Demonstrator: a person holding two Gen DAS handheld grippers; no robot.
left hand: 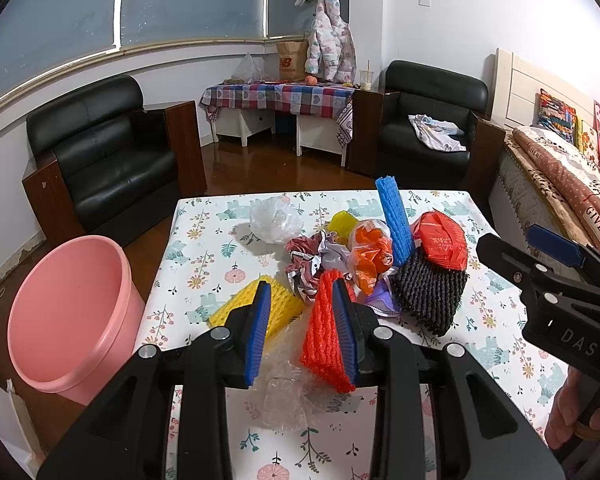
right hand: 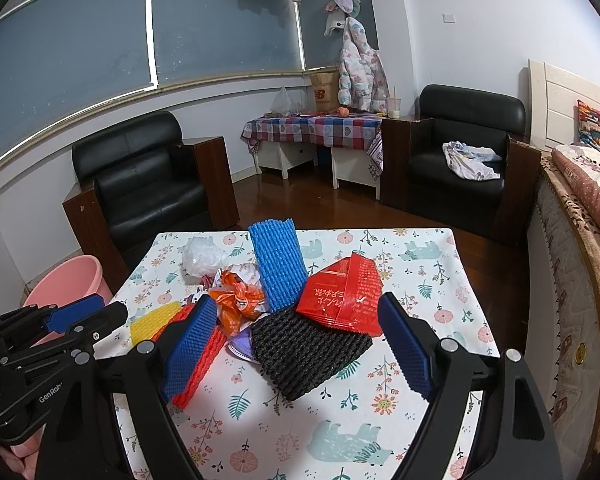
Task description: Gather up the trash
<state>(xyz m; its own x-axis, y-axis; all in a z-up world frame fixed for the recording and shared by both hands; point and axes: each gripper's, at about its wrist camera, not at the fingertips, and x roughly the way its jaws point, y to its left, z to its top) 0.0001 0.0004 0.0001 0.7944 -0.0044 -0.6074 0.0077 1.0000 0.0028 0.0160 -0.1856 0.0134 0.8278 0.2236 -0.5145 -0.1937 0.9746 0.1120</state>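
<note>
Reaching for the first piece of trash, nothing yet gripped.

Left tool [left hand: 302,328] low over the near edge of the pile, fingers apart, straddling the crumpled clear plastic [left hand: 288,384], with the yellow foam net [left hand: 256,308] outside one finger and the red-orange foam net [left hand: 326,328] against the other. Right tool [right hand: 296,344] wide apart, hovering over the black foam net [right hand: 308,352], clamped on nothing. Likely next: closing on one soft piece, lifting clear, then swinging left to the pink bucket [left hand: 72,312] on the floor beside the desk [left hand: 204,232]. Crowding the pick: blue foam net [right hand: 276,264] leaning upright, red wrapper [right hand: 344,300], orange bag [right hand: 238,304], white plastic bag [left hand: 274,220], all touching or overlapping, so risk of dragging neighbours along.
</note>
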